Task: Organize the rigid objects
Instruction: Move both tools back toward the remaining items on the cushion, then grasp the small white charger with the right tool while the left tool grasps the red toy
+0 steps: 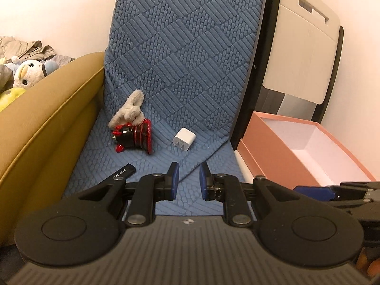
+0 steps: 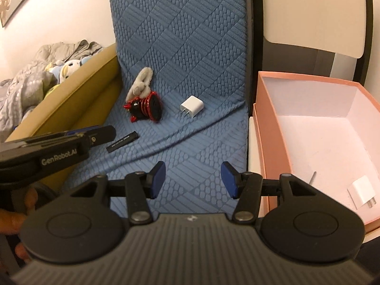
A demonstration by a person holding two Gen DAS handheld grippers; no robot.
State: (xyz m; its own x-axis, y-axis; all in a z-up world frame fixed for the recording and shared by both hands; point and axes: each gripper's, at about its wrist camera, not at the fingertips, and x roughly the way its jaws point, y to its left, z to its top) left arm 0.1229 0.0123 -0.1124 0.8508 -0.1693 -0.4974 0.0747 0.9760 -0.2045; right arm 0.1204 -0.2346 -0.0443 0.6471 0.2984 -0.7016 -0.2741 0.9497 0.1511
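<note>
A white plug charger [image 1: 183, 140] [image 2: 192, 106] lies on the blue quilted seat cover [image 1: 185, 76] [image 2: 190, 142]. Left of it lies a red and black toy [image 1: 136, 135] [image 2: 148, 109] with a grey plush piece on top. A black stick [image 1: 123, 172] [image 2: 122, 141] lies nearer on the left. A second white charger [image 2: 362, 191] lies inside the open pink box [image 1: 280, 163] [image 2: 268, 128] on the right. My left gripper [image 1: 188, 181] is open and empty above the cover. My right gripper [image 2: 193, 178] is open and empty, beside the box.
A tan padded sofa arm [image 1: 47, 128] [image 2: 78, 99] bounds the seat on the left, with plush toys [image 1: 26, 71] and grey clothing behind it. A white folded table top [image 1: 301, 47] leans behind the box. The left gripper's body [image 2: 47, 149] shows in the right wrist view.
</note>
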